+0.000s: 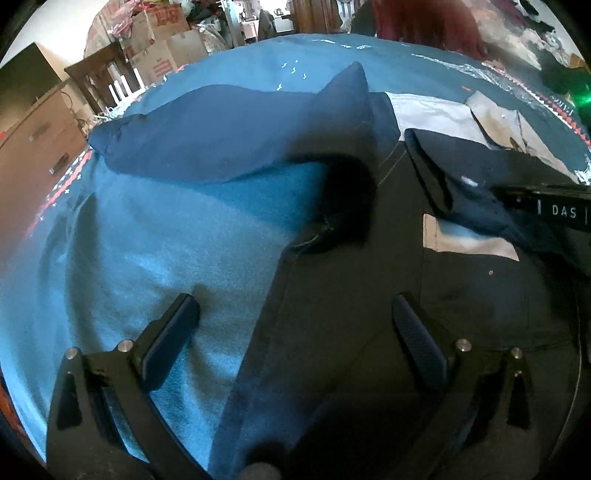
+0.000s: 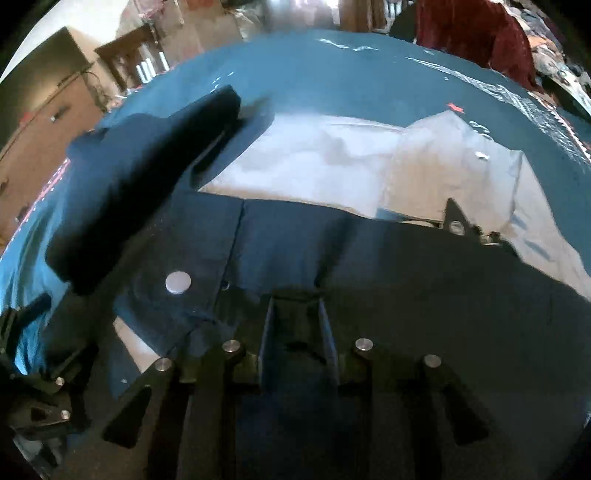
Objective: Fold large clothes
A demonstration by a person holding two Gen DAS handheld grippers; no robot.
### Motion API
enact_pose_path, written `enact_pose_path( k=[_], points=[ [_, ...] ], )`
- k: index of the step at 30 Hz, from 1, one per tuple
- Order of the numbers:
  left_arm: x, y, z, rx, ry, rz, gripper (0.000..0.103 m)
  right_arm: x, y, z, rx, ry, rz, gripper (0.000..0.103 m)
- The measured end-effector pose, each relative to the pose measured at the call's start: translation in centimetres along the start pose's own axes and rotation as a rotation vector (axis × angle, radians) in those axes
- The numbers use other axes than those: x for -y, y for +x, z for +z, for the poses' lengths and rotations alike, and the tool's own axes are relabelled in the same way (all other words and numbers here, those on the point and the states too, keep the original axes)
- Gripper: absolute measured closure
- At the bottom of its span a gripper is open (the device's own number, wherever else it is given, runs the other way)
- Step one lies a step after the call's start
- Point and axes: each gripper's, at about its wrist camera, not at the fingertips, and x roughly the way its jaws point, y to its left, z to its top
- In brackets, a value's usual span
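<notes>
A dark navy garment (image 2: 280, 236) is spread on a bed covered by a blue blanket (image 1: 155, 258). A round silver button (image 2: 178, 282) and a pale inner lining (image 1: 469, 243) are seen on it. Part of the garment is lifted and draped in a fold (image 1: 236, 144) towards the far left, above the blanket.

In the right wrist view, the right claw (image 2: 297, 332) is pressed together on a fold of the navy cloth, which is pinched between its fingers (image 2: 328, 332). In the left wrist view, the left claw (image 1: 295, 332) is spread wide above the garment's edge, with one finger (image 1: 173, 332) over the blanket and the other over dark cloth; nothing is gripped between them.

Beyond the garment, a light grey garment (image 2: 332, 162) is laid flat on the bed. Further back, cardboard boxes (image 1: 162, 40) and a wooden dresser (image 1: 40, 155) are visible at the left, and dark red cloth (image 2: 476, 33) at the far side.
</notes>
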Motion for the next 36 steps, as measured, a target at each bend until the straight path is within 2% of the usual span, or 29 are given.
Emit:
enact_pose_path(
  k=[2,3,4,5,7,8,10,11,12,13,15,19,20,22,25,26,28,29,30,33,35,36],
  points=[
    [-0.2,0.1,0.0,0.002,-0.010,-0.013,0.000,-0.9,-2.3,-0.1,0.102,-0.021,-0.026,0.073],
    [-0.2,0.1,0.0,0.005,-0.011,-0.015,0.000,-1.2,-2.5,-0.3,0.118,-0.024,-0.021,0.071],
    [-0.2,0.1,0.1,0.006,-0.012,-0.015,0.000,-1.6,-1.7,-0.7,0.089,-0.026,-0.005,0.068],
    [-0.3,-0.1,0.1,0.009,-0.015,-0.021,0.000,-1.8,0.2,-1.3,0.015,-0.021,0.019,0.064],
    [-0.8,-1.1,0.3,0.013,-0.026,-0.066,0.003,-1.3,0.1,-2.1,0.060,0.015,0.042,0.065],
    [-1.5,-2.3,0.6,0.034,-0.038,-0.106,0.008,-0.6,-0.2,-2.3,0.069,0.058,0.067,0.064],
    [-4.2,-5.2,1.7,0.135,-0.067,-0.120,0.008,-0.1,-0.4,-2.9,0.094,0.108,0.096,0.064],
    [-6.4,-6.0,2.7,0.176,-0.103,-0.121,0.006,-0.1,-0.5,-3.3,0.112,0.109,0.096,0.063],
    [-9.5,-6.0,4.1,0.196,-0.169,-0.153,0.005,-0.1,-0.4,-3.6,0.128,0.106,0.097,0.060],
    [-11.9,-5.4,5.1,0.199,-0.222,-0.173,0.005,-0.2,-0.5,-4.1,0.143,0.102,0.100,0.059],
    [-17.7,-2.9,7.4,0.201,-0.343,-0.167,0.007,-0.6,-0.7,-4.6,0.167,0.095,0.098,0.058],
    [-26.5,4.7,11.0,0.088,-0.543,-0.254,0.010,0.8,-1.0,-4.6,0.178,0.114,0.169,0.049],
    [-27.4,5.9,11.4,0.070,-0.576,-0.255,0.014,1.1,-1.0,-4.6,0.182,0.123,0.188,0.048],
    [-29.5,8.5,12.3,0.047,-0.641,-0.240,0.014,1.6,-1.0,-4.7,0.189,0.139,0.215,0.048],
    [-29.8,10.6,13.1,0.031,-0.659,-0.205,0.016,1.9,-1.0,-4.8,0.197,0.153,0.235,0.048],
    [-29.8,11.3,13.3,0.024,-0.659,-0.194,0.021,1.9,-1.1,-4.8,0.198,0.155,0.238,0.048],
    [-29.7,12.2,13.7,0.025,-0.648,-0.171,0.042,1.8,-1.1,-4.8,0.200,0.156,0.240,0.048],
    [-29.9,12.2,13.7,0.035,-0.630,-0.161,0.079,1.8,-1.1,-4.7,0.202,0.156,0.238,0.048],
    [-30.0,12.3,13.9,0.043,-0.618,-0.173,0.090,1.7,-1.5,-4.9,0.203,0.155,0.236,0.048],
    [-30.7,10.1,14.3,0.145,-0.600,-0.211,0.095,1.4,-2.1,-4.9,0.209,0.152,0.200,0.048],
    [-29.5,6.8,15.0,0.240,-0.556,-0.243,0.095,1.8,-3.1,-5.0,0.212,0.193,0.226,0.045],
    [-28.3,4.4,15.4,0.294,-0.526,-0.286,0.095,2.1,-3.6,-5.2,0.216,0.216,0.244,0.045]
  ],
)
